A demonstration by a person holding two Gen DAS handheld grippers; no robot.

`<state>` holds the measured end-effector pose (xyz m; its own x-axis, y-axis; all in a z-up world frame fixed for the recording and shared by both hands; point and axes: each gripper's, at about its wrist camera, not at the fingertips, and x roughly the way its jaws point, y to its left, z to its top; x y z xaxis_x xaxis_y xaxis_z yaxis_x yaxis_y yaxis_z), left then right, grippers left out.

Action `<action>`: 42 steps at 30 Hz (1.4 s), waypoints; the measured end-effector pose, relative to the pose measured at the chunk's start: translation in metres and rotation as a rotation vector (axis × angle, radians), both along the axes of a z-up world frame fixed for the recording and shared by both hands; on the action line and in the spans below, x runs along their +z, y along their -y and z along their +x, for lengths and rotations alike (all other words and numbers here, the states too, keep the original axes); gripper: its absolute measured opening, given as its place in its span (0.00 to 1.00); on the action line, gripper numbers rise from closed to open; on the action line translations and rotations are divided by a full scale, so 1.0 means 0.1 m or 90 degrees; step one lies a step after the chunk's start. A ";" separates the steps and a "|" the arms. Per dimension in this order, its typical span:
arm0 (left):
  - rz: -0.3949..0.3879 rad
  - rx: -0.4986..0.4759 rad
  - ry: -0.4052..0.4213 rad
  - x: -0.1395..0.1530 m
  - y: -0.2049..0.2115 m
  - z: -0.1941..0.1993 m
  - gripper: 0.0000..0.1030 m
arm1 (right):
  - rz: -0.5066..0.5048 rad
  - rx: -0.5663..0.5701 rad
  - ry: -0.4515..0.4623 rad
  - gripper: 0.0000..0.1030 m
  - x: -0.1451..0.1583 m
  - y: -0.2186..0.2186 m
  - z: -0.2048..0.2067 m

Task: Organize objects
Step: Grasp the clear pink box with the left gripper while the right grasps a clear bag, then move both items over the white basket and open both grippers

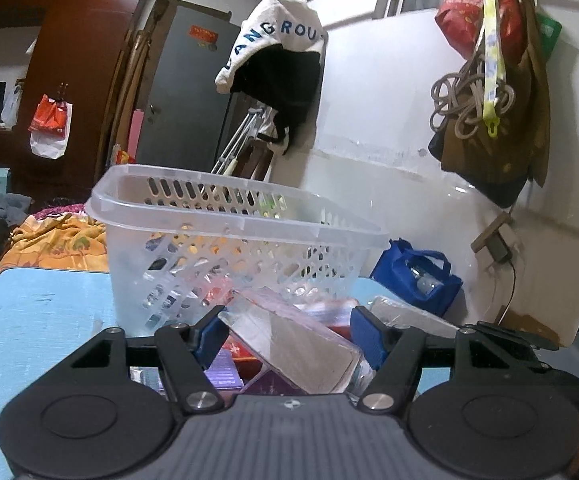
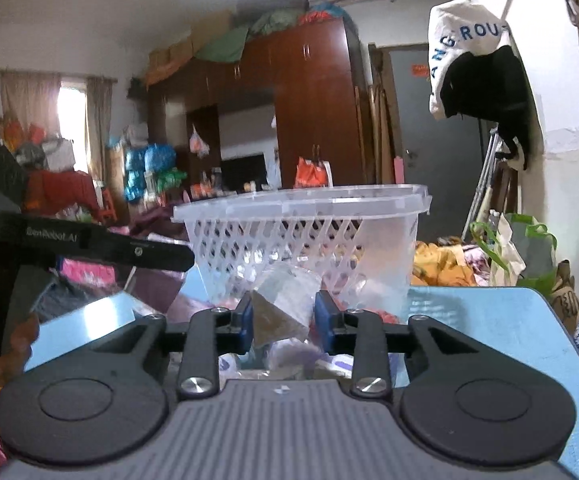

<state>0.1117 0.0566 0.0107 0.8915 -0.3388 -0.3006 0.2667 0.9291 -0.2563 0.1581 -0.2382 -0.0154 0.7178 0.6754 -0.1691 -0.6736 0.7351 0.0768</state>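
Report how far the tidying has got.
Done: some items already show through the clear slotted plastic basket. In hand: the left hand-held gripper holds a flat clear-wrapped box; the right hand-held gripper is shut on a crinkled clear packet. Left: more packets on the light-blue table.

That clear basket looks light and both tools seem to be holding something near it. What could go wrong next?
1. The left tool grips a slanted clear box only at its edges; it might slip out.
2. The basket stands just ahead of both tools; a bump could push or tip it on the blue table.
3. The right tool pinches a crinkly packet that could tear or slide free.
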 end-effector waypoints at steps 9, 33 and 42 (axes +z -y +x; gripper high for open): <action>-0.003 0.006 0.015 0.02 -0.03 -0.06 0.68 | 0.019 -0.010 0.015 0.34 0.03 0.03 0.00; 0.032 0.111 0.092 1.01 -0.05 0.52 0.68 | 0.003 -0.028 0.031 0.34 0.98 -0.27 0.54; 0.082 0.149 0.033 0.84 -0.03 1.25 0.79 | -0.075 -0.082 -0.026 0.52 0.84 -0.63 1.23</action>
<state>0.2369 0.0595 0.0946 0.9566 -0.0838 -0.2792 0.0510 0.9911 -0.1230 0.2816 -0.1756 0.0689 0.7877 0.5525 -0.2724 -0.5717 0.8204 0.0105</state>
